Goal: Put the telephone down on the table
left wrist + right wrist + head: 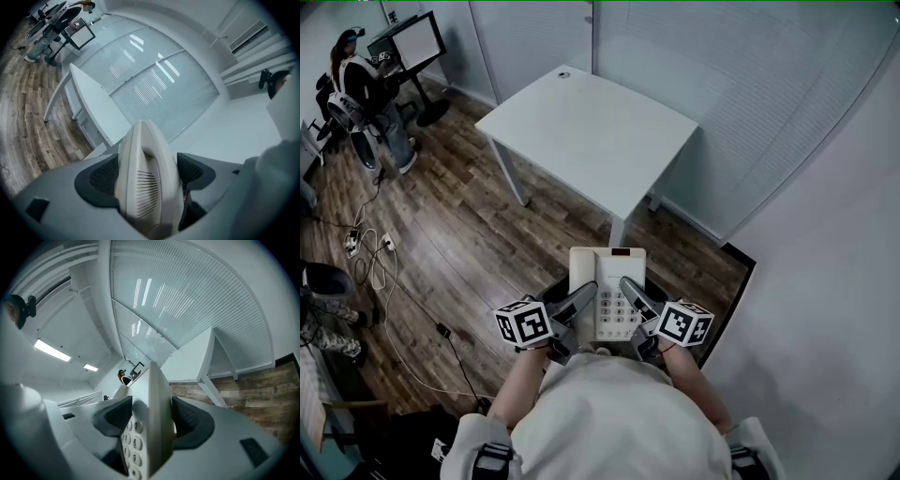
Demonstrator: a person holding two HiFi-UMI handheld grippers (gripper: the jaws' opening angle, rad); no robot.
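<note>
I hold the telephone point(607, 291) above the floor point(487, 253), close in at 6 o'clock. Left gripper point(579, 302) clamps its handset side, right gripper point(630, 291) its keypad point(133, 446) edge. White surface point(591, 131) at 12 o'clock, well apart, corner toward me. Wall point(825, 281) at 3 o'clock. Digits 6 and 9 legible.

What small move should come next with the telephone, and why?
Probably carry the telephone forward, kept level, until it is over the white table. The left gripper and right gripper clamp its sides, but it hangs above the wooden floor, short of the table.
</note>
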